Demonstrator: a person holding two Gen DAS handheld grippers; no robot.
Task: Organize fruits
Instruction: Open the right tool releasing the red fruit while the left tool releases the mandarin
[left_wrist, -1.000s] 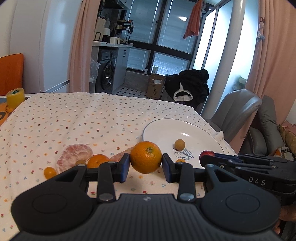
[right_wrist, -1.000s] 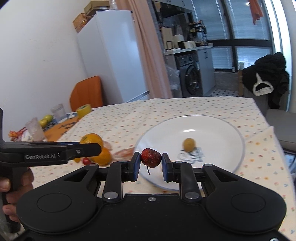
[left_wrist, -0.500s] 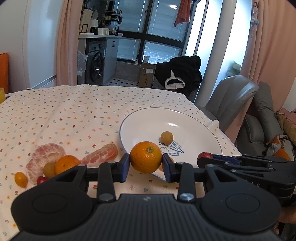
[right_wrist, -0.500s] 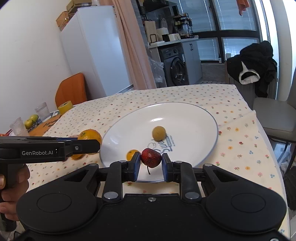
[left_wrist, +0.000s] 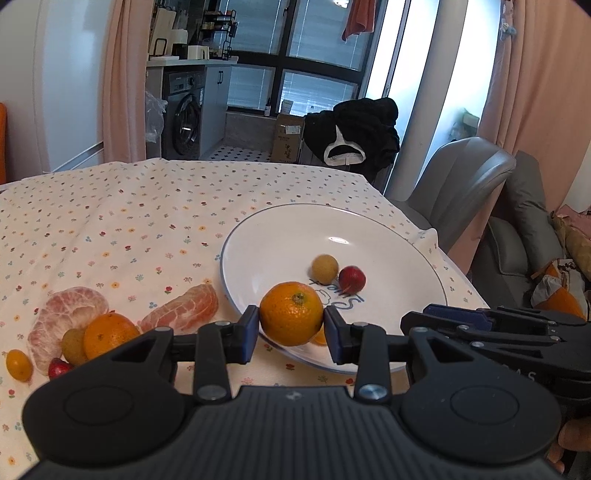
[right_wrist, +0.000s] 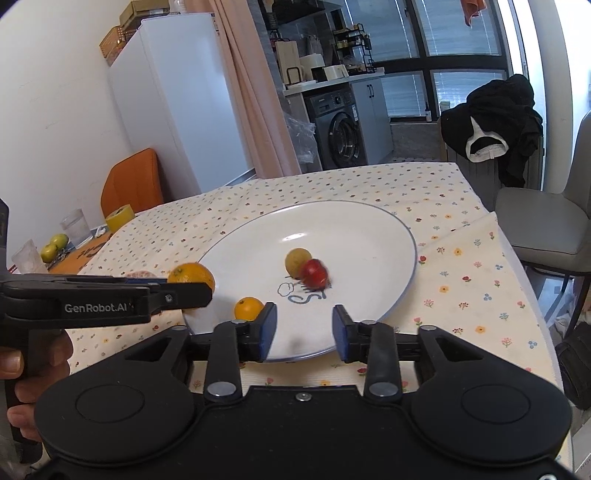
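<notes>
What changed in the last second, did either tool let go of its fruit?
The right tool opened and dropped the red fruit onto the plate, beside the yellow fruit. The left tool still grips the orange, now over the plate's near rim.

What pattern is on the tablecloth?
Cream tablecloth with small scattered multicoloured flowers, clearest in the left wrist view.

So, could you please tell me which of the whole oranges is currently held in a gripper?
The orange clamped in the left gripper, at the plate's near rim. The other whole orange lies loose on the tablecloth beside the peeled pieces.
</notes>
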